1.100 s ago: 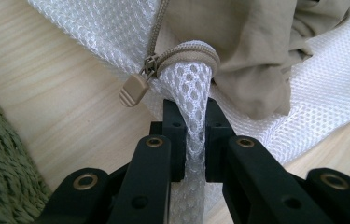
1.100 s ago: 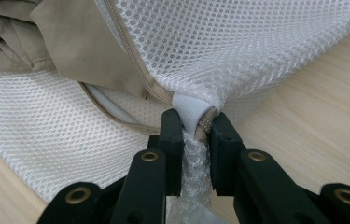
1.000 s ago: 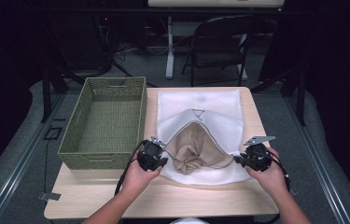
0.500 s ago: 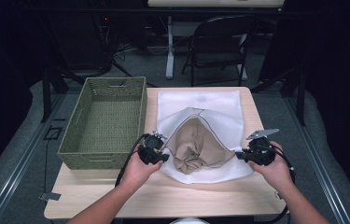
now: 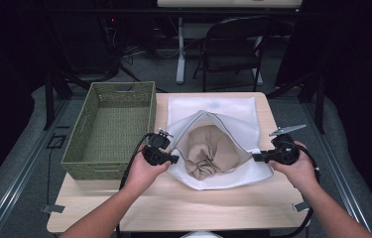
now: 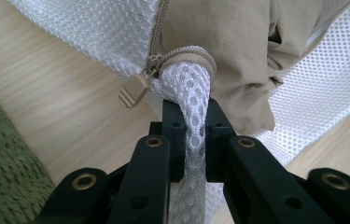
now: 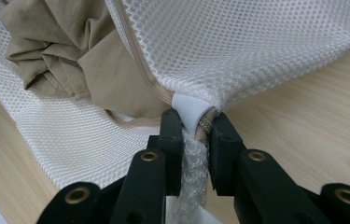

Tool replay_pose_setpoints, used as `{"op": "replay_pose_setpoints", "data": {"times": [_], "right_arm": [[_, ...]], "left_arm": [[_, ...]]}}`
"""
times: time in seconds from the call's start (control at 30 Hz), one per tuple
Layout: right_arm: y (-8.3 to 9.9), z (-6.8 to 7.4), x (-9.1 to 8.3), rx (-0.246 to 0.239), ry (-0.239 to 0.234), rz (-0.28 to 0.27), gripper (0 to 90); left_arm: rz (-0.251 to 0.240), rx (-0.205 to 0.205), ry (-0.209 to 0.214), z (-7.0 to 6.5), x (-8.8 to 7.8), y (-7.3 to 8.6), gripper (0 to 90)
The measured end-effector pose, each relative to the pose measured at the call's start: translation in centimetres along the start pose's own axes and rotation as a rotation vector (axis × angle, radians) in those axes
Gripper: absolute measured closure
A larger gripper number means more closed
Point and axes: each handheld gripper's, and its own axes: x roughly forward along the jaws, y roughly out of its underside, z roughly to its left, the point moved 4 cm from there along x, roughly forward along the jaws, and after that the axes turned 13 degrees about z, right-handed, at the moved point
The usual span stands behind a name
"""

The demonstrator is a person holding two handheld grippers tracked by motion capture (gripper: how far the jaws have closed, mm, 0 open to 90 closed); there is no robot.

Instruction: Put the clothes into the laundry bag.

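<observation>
Two claws clamped on the mesh bag (image 5: 233,119): left claw (image 5: 173,159) pinches the zipper-end corner, right claw (image 5: 256,157) the opposite corner. Bag lies on surface between them, tan garment (image 5: 208,151) inside. Limp, light mesh; grip reinforced zipper ends.

White mesh laundry bag (image 5: 233,171) lying open on wooden bench (image 5: 173,208), crumpled tan garment (image 5: 208,151) inside its mouth. Left claw (image 5: 172,159) pinching the bag's left edge, right claw (image 5: 256,158) its right edge. Left of the bag, touching it, green woven basket (image 5: 92,166). Beyond the bag, black chair (image 5: 233,44).
</observation>
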Motion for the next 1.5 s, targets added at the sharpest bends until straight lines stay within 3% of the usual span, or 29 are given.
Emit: {"op": "replay_pose_setpoints", "data": {"times": [0.4, 0.9, 1.5], "right_arm": [[-0.5, -0.9, -1.0, 0.038, -0.040, -0.011, 77.7], [-2.6, -1.0, -2.8, 0.035, -0.025, -0.039, 77.8], [-4.6, -1.8, -3.0, 0.032, 0.023, -0.034, 78.1]], "left_arm": [[-0.021, -0.044, 0.044, 0.8, -1.7, -0.7, 83.4], [-0.032, -0.023, 0.001, 1.6, -4.0, -2.5, 83.5], [-0.033, -0.044, -0.010, 2.6, -4.4, -4.3, 83.8]]}}
